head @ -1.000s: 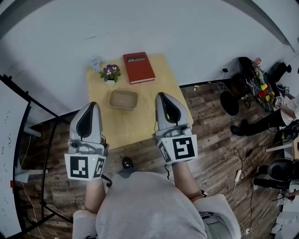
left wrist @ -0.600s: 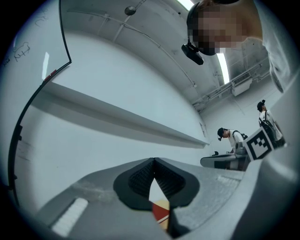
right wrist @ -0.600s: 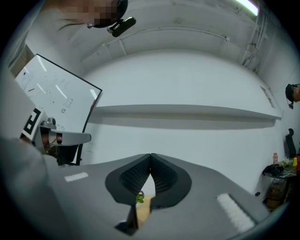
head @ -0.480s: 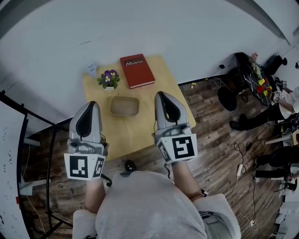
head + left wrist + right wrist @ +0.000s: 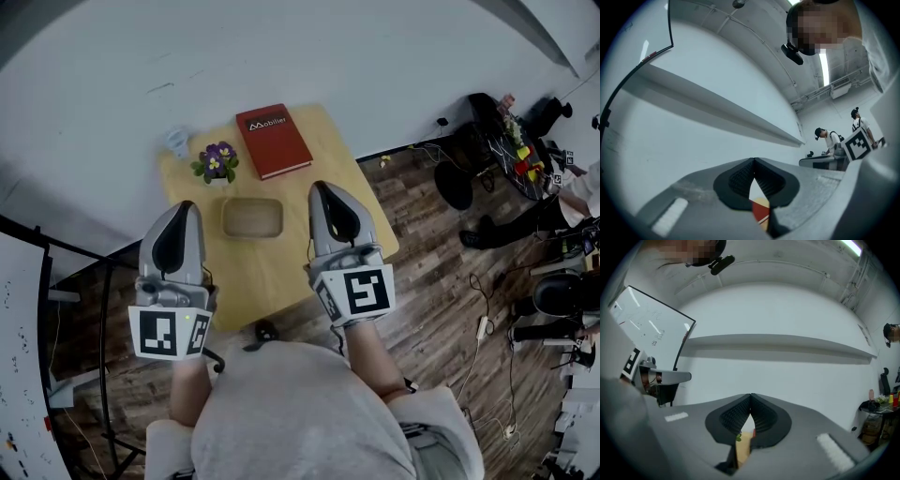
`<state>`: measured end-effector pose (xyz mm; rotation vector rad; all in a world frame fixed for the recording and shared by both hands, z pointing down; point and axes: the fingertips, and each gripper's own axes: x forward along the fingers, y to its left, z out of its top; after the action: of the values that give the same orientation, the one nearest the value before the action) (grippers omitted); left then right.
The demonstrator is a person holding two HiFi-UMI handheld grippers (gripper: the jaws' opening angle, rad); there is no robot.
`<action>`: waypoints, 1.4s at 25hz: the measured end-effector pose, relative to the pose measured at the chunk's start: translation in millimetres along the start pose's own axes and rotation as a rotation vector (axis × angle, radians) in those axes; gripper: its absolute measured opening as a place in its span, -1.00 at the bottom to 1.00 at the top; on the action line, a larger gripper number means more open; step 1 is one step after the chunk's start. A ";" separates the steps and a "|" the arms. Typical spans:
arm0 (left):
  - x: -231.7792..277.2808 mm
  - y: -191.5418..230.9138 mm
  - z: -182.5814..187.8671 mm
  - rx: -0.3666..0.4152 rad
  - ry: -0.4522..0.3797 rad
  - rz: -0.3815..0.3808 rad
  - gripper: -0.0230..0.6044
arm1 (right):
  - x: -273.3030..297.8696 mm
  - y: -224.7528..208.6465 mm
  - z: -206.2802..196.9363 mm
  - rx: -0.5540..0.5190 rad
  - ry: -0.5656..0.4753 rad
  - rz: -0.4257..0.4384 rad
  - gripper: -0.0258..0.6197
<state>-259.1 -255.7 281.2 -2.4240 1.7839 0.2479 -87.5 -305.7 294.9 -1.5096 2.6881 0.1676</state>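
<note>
Both units hover over the light wooden table (image 5: 274,272), centre frame. The left hand-held gripper (image 5: 181,211) has its jaws pressed together with nothing between them. The right hand-held gripper (image 5: 323,190) is the same, tips meeting, empty. Judged: approach stage, no contact. The shallow tan rectangular tray (image 5: 251,217) lies between them, empty. Above it: purple flowers in a white pot (image 5: 215,161), a red hardcover book (image 5: 273,140), and a small clear cup (image 5: 177,142), contents unreadable.

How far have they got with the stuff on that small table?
Done: nothing shows as handled; the red book, the flower pot, the shallow tray and the cup all sit on the table. In hand: nothing; the left gripper and right gripper hang over the table's near side, jaws shut and empty. Left: every item is untouched.
</note>
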 end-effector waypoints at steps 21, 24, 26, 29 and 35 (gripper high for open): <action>17.5 16.2 -66.3 -0.101 0.131 -0.028 -0.92 | 17.7 -3.8 -131.4 0.233 0.321 -0.042 -0.92; 18.7 17.4 -72.8 -0.106 0.144 -0.032 -0.92 | 13.1 -8.4 -161.2 0.314 0.388 -0.074 -0.92; 18.8 18.4 -76.6 -0.111 0.152 -0.032 -0.92 | 8.4 -9.5 -179.6 0.368 0.431 -0.093 -0.92; 17.4 19.1 -82.2 -0.118 0.166 -0.033 -0.92 | -0.4 -8.1 -205.1 0.430 0.491 -0.114 -0.92; 17.0 19.4 -94.2 -0.128 0.189 -0.035 -0.92 | -15.8 -0.3 -250.8 0.454 0.609 -0.121 -0.92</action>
<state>-267.1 -295.6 370.0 -2.6457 1.8506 0.1369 -77.6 -322.7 545.4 -1.7553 2.7219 -0.9870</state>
